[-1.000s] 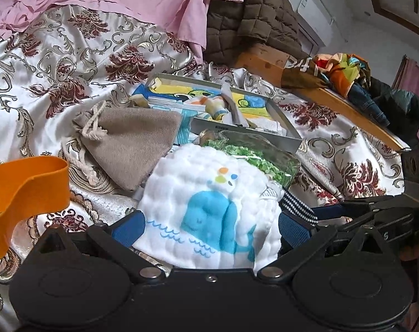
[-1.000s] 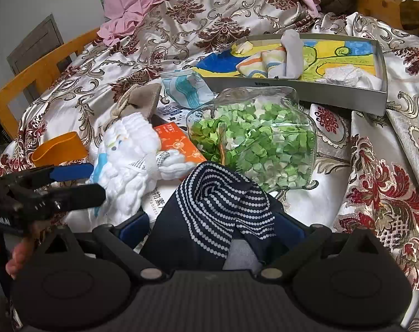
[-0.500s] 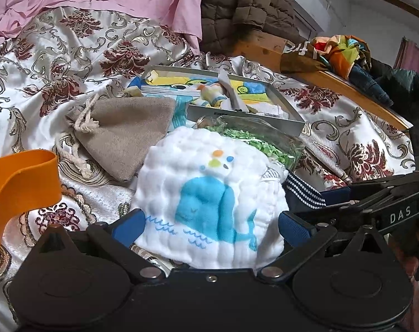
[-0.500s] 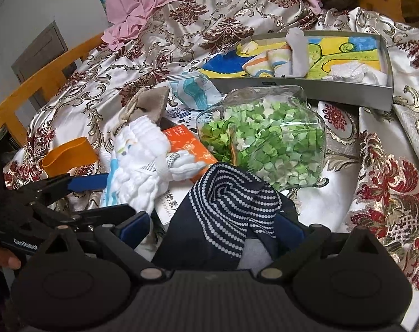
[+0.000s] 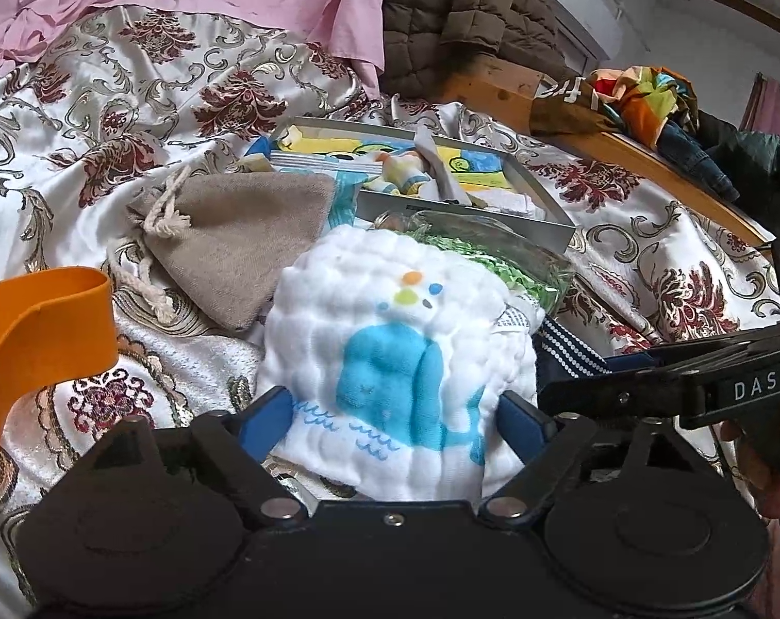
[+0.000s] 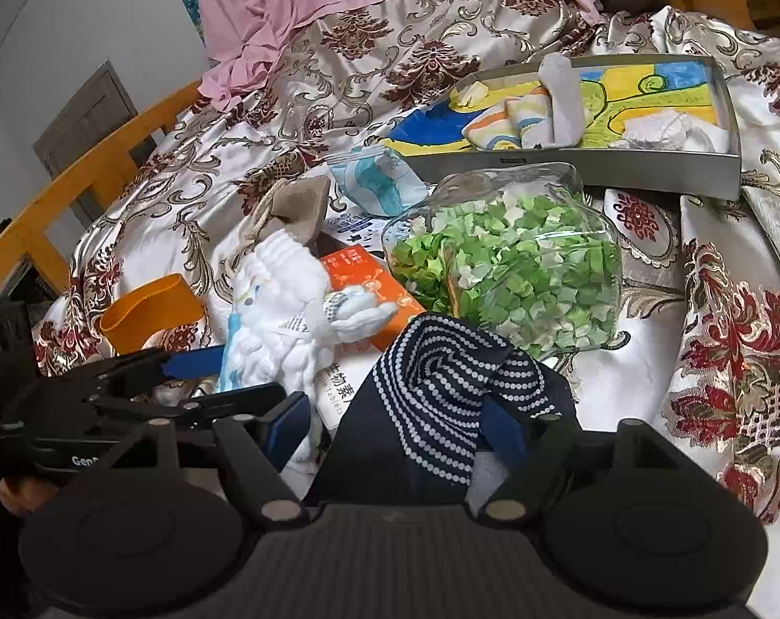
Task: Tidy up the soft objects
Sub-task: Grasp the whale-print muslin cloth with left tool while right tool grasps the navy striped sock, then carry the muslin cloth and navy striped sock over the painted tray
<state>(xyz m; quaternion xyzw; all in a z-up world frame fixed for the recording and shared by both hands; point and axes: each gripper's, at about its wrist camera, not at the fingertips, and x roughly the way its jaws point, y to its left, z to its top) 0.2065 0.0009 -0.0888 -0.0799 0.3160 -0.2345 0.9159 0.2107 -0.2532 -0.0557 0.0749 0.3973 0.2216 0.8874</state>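
White muslin cloth (image 5: 390,361), clamped in my left tongs (image 5: 395,412) above the bed (image 5: 80,103). Right view: right tongs (image 6: 397,425) clamped on navy sock (image 6: 441,387); I should carry both level toward the tray (image 6: 570,167).

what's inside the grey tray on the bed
The grey tray holds a striped orange, blue and white cloth, a grey sock draped over it, and white cloth at one end. Its base is a colourful drawing; whatever lies beneath those cloths is hidden.
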